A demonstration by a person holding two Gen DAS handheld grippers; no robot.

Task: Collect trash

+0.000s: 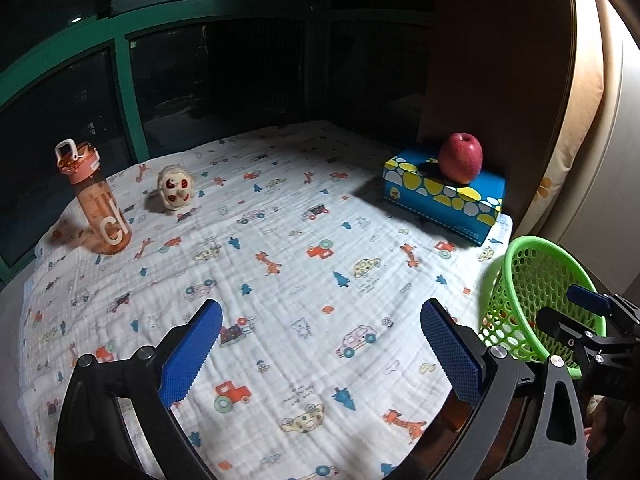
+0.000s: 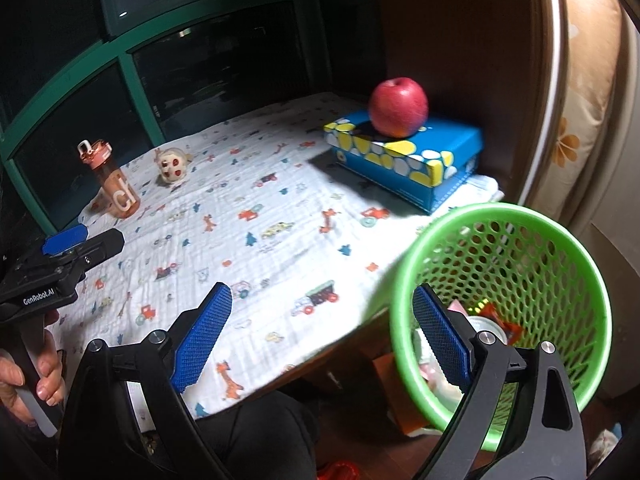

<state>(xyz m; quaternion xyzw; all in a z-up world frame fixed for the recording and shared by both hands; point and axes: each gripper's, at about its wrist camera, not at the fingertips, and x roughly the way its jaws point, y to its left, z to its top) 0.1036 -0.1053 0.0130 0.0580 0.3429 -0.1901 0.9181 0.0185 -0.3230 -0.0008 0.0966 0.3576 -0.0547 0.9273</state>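
Blue-padded right gripper (image 2: 322,332) gapes wide and empty beside the tilted green basket (image 2: 552,216), trash (image 2: 494,322) inside at the table's near right edge; left gripper (image 1: 320,344) likewise wide. A nudge could topple the basket off.

The cloth (image 1: 304,288) over the table is soft, crinkled white cotton, matt, printed with small cars and giraffes. At the right edge the green basket (image 2: 560,240) is glossy plastic mesh. The far-left bottle (image 1: 100,208) is clear orange plastic, smooth and shiny. The box (image 2: 404,160) looks like printed cardboard with a slight sheen; the apple (image 2: 398,106) on it has smooth, waxy skin. Both grippers' pads (image 1: 192,356) are rough-textured blue rubber on matt black plastic arms.
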